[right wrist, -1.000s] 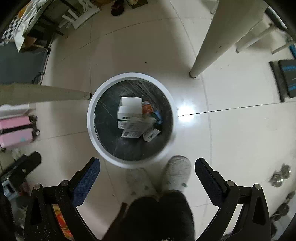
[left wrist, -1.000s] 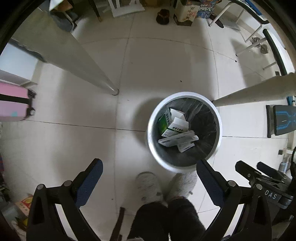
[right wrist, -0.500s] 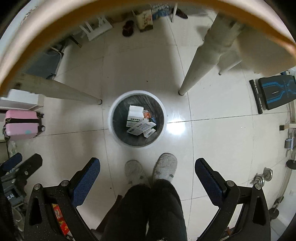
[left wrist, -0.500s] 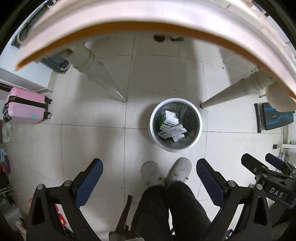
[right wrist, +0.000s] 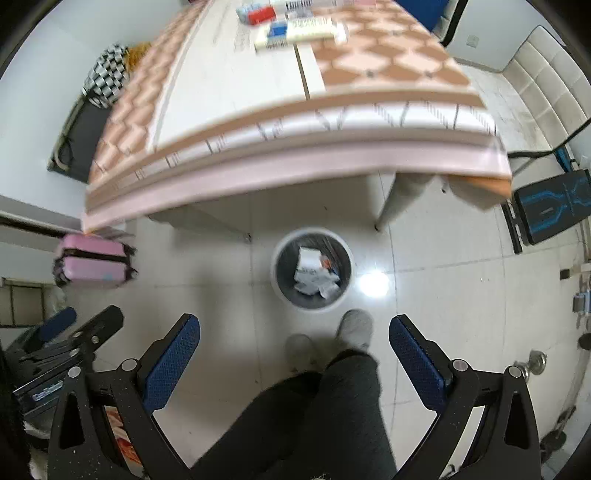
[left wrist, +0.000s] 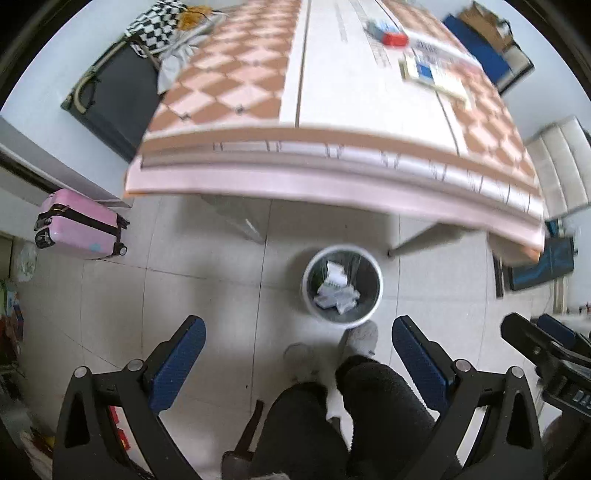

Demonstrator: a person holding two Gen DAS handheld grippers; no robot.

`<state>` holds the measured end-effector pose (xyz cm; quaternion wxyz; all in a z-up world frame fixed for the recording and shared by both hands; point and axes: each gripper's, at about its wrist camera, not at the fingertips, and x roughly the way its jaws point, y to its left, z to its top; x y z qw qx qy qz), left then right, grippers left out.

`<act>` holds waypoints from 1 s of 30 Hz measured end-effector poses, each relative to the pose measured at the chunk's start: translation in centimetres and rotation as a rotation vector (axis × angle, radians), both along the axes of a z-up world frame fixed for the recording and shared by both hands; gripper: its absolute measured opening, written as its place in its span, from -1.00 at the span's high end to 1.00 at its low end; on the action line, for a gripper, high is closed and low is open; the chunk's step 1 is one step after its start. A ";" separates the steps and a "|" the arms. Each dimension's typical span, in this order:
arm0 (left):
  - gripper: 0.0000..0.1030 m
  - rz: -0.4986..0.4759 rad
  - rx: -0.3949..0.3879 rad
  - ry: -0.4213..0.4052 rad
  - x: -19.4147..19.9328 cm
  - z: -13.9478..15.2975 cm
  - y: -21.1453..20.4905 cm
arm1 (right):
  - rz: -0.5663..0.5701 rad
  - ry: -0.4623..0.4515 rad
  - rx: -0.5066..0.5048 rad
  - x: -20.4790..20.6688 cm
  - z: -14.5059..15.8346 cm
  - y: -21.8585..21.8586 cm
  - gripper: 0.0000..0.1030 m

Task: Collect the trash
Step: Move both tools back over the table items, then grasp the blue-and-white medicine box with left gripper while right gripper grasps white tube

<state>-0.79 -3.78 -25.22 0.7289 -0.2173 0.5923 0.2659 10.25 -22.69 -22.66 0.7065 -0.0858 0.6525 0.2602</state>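
Note:
A white trash bin [left wrist: 308, 295] with a dark liner stands on the floor under the table's near edge and holds several small cartons and wrappers [left wrist: 334, 290]. It also shows in the right wrist view [right wrist: 277, 284]. Several boxes lie on the far part of the table: a red and blue one [left wrist: 388, 33], flat white and blue ones [left wrist: 432, 75], and the same group in the right wrist view [right wrist: 299, 31]. My left gripper [left wrist: 299, 350] is open and empty, high above the floor. My right gripper [right wrist: 295, 349] is open and empty too.
A table with a pink and orange checked cloth [left wrist: 229, 85] fills the upper view, seen also from the right wrist [right wrist: 369, 62]. A pink suitcase [left wrist: 79, 229] stands at left. My legs and slippers [left wrist: 360, 338] are just before the bin. A blue-black board [right wrist: 550, 206] leans at right.
Both grippers have risen from just over the bin to above table height. The bin looks much smaller and the tabletop with its boxes has come into view. Both stay open.

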 end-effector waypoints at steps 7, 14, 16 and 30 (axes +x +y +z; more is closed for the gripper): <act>-1.00 0.083 0.071 0.002 7.4 1.6 2.8 | 0.109 -0.068 -0.002 9.5 4.4 3.5 -1.00; -1.00 0.309 -0.007 0.065 18.8 -2.6 7.1 | 0.340 -0.149 -0.141 27.4 3.5 10.6 -1.00; -1.00 0.373 -0.040 0.096 21.4 -4.2 8.5 | 0.429 -0.177 -0.201 32.6 2.5 13.5 -1.00; -1.00 0.631 -0.112 0.210 25.1 -8.2 12.4 | 0.969 -0.181 -0.425 47.0 -7.2 29.7 -0.96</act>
